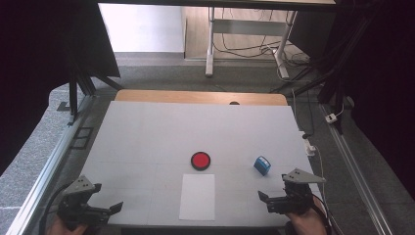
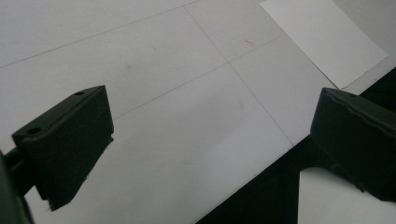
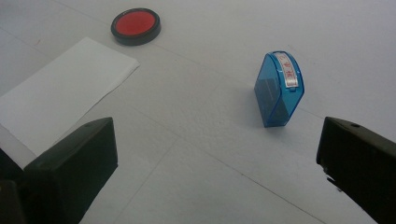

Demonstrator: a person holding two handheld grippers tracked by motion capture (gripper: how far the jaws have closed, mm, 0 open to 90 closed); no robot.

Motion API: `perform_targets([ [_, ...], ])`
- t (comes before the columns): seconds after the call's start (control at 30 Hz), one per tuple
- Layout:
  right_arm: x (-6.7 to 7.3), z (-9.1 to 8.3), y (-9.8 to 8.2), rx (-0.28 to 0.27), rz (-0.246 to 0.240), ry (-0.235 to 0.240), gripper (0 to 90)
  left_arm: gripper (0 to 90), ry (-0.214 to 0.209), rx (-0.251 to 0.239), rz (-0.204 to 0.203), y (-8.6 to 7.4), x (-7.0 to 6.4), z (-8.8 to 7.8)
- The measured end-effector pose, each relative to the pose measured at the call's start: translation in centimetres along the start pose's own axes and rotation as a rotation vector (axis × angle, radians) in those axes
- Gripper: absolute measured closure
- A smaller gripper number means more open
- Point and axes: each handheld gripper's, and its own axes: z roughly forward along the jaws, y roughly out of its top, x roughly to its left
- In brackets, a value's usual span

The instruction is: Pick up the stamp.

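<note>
- Left gripper sits low at the near-left edge, jaws spread wide, gripping nothing, hand under it.
- Right gripper at near right, jaws wide apart, also empty, pointing inward.

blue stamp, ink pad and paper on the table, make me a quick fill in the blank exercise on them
1. The blue stamp lies nearest the ____ gripper.
2. The ink pad has a ____ centre.
3. The paper sheet lies between the ink pad and the table's ____ edge.
4. The left gripper has its jaws ____.

Missing words: right; red; near; open
</note>
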Motion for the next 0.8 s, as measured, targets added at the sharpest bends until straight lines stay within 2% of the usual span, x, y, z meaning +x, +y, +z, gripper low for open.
perform_targets([
  [0.27, -0.3, 0.3, 0.5, -0.011, -0.008, -0.003, 0.0, 0.0, -0.002, 0.002, -0.003, 0.0, 0.0, 0.0],
  [0.5, -0.4, 1.2, 1.3, -0.012, -0.036, -0.015, 0.0, 0.0, -0.002, 0.002, -0.002, 0.0, 0.0, 0.0],
  [0.8, -0.8, 2.1, 1.7, -0.002, -0.028, -0.022, 0.0, 0.0, -0.003, 0.002, -0.003, 0.0, 0.0, 0.0],
])
